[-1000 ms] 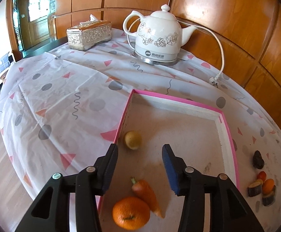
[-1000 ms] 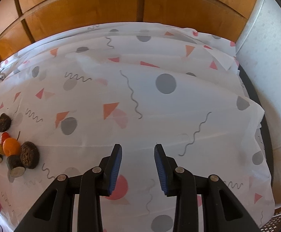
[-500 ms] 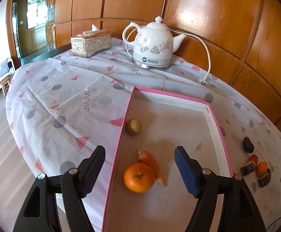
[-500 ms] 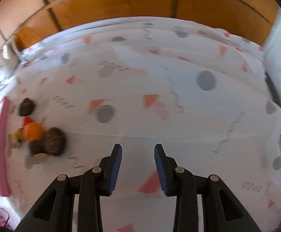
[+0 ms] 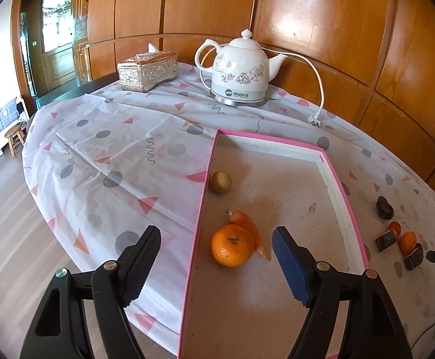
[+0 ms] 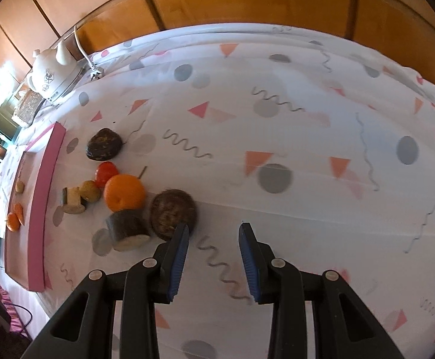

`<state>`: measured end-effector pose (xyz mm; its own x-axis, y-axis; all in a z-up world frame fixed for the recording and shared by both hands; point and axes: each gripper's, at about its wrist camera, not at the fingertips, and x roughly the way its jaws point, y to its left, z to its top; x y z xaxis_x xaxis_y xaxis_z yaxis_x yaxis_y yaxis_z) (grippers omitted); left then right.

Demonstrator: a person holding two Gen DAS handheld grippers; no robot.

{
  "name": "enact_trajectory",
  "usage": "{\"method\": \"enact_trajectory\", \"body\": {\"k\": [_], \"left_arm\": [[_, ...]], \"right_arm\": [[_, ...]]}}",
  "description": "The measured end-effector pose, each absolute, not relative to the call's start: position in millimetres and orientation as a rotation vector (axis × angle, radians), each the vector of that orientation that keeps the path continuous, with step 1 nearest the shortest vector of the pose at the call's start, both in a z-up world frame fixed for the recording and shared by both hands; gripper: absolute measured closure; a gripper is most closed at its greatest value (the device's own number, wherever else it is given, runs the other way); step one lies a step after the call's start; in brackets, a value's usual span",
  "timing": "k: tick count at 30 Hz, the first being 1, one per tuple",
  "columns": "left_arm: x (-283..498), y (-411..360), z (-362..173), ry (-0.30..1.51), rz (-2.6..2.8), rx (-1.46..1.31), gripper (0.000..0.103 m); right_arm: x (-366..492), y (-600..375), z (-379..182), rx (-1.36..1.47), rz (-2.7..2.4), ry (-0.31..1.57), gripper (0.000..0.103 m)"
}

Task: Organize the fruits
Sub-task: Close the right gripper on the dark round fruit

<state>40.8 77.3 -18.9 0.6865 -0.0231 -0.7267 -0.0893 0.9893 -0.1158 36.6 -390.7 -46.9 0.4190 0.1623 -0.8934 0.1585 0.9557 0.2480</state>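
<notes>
The left gripper (image 5: 216, 252) has drawn back from the pink-rimmed tray (image 5: 341, 200) since a second ago, and its jaws have just been opening; they now stand wide with nothing pressed between them, the orange (image 5: 232, 245) and carrot (image 5: 247, 229) lying in the tray beyond. A small yellowish fruit (image 5: 221, 182) sits near the tray's left wall. The right gripper (image 6: 213, 258) has swung toward the loose pile on the tablecloth (image 6: 277, 137); its jaws are narrow but parted and empty. Its left finger (image 6: 180, 257) overlaps a rough brown fruit (image 6: 172, 212); whether it touches I cannot tell. Beside that lie a cut log-like piece (image 6: 127, 229), a second orange (image 6: 123, 193), a red fruit (image 6: 106, 172), a pale round fruit (image 6: 90, 191), another cut piece (image 6: 72, 200) and a dark lump (image 6: 103, 145). The kettle (image 5: 238, 70) and tissue box (image 5: 147, 70) stand well apart at the far edge.
</notes>
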Motion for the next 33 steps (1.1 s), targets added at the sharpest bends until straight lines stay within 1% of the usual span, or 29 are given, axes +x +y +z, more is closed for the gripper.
{"method": "enact_trajectory", "body": {"k": [2,4,9,13,17,22,27,33], "left_arm": [[39,80,-18,0.812,0.041,-0.151,0.025],[37,84,-17,0.808,0.045,-0.158,0.025],[32,92,-14,0.797,0.059,-0.173,0.024],[29,96,-14,0.799,0.066,-0.184,0.023],[26,99,-15,0.803,0.073,-0.192,0.02],[26,101,-16,0.808,0.077,-0.197,0.02],[24,102,-15,0.801,0.089,-0.188,0.019],[21,105,-14,0.799,0.106,-0.192,0.018]], "right_arm": [[42,-385,-48,0.343,0.014,1.142,0.068],[48,-381,-50,0.356,0.013,1.136,0.057],[66,-374,-58,0.386,-0.005,1.151,0.056],[77,-364,-64,0.365,-0.017,1.178,0.052],[78,-356,-65,0.312,-0.025,1.19,0.052],[75,-360,-67,0.296,-0.027,1.192,0.06],[66,-354,-65,0.231,-0.003,1.17,0.061],[52,-371,-65,0.3,-0.043,1.121,0.061]]}}
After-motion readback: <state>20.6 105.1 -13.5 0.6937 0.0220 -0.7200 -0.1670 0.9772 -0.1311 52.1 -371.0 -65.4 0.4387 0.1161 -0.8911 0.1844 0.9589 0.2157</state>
